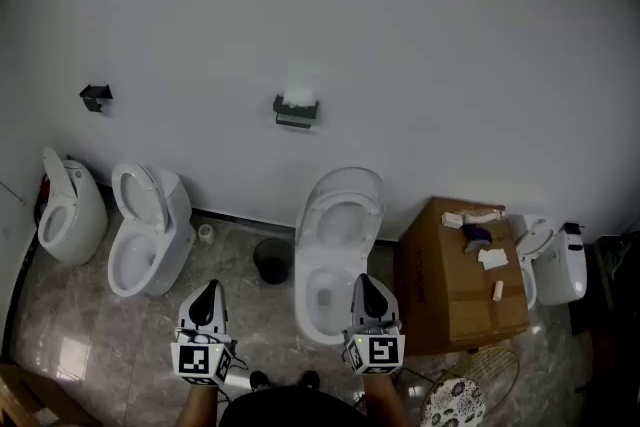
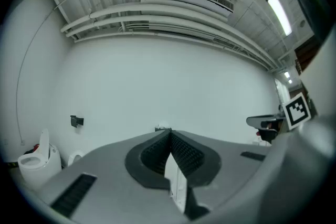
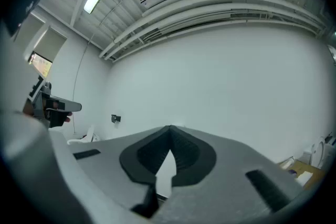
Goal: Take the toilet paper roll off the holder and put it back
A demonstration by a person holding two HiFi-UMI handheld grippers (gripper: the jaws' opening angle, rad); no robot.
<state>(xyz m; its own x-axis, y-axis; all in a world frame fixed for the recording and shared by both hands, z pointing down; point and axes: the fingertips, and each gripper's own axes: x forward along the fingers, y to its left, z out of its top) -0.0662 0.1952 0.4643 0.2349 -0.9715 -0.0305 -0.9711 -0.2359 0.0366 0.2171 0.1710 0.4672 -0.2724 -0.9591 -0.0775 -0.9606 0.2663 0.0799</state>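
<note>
White wall [image 1: 420,35], marble floor [image 1: 130,340], toilets [image 1: 338,255], cardboard box [image 1: 450,290].

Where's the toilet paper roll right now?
In the head view the toilet paper roll sits on its black holder on the white wall, near centre, above and slightly left of the open middle toilet.

The left hand-held gripper [image 2: 169,134] has its jaws together and empty, tips just below the toilet paper holder [image 2: 161,128] (tiny from here) on the far white wall [image 2: 157,81]. Further left hangs a black bracket [image 2: 76,121], with a toilet [image 2: 35,161] below it.
</note>
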